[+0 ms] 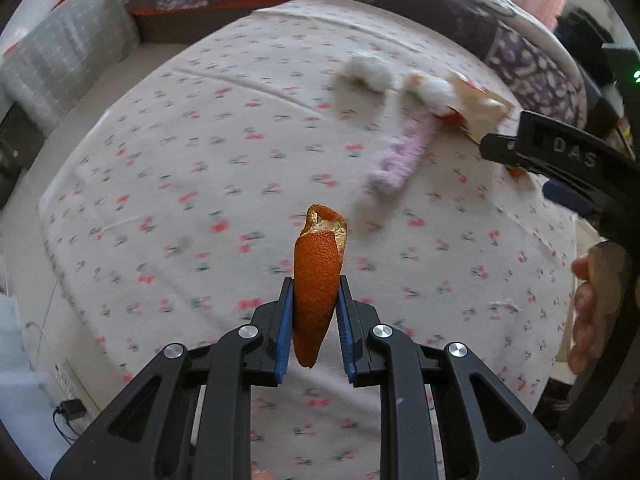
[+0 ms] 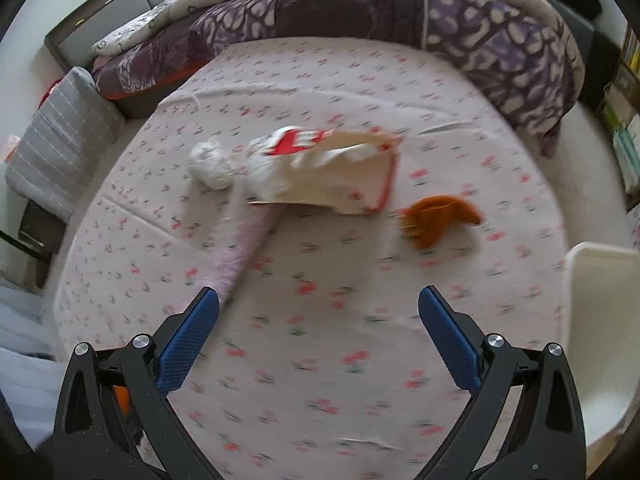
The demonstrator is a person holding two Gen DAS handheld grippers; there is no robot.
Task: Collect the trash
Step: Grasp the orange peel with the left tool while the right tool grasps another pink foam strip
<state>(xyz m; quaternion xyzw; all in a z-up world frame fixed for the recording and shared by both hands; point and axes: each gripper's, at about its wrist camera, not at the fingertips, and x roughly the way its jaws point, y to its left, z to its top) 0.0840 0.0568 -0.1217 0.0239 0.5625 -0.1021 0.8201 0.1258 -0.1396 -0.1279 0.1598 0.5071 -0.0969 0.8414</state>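
Left wrist view: the left gripper [image 1: 316, 312] is clamping an orange peel [image 1: 317, 280] between its fingers above the bed [image 1: 160, 184]. Right gripper [image 2: 318, 334] is hanging wide open; the white bin [image 2: 600, 320] beside the bed is showing nothing inside.

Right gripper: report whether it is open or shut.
Open. The right gripper has its blue pads spread wide, with only the floral bedsheet between them.
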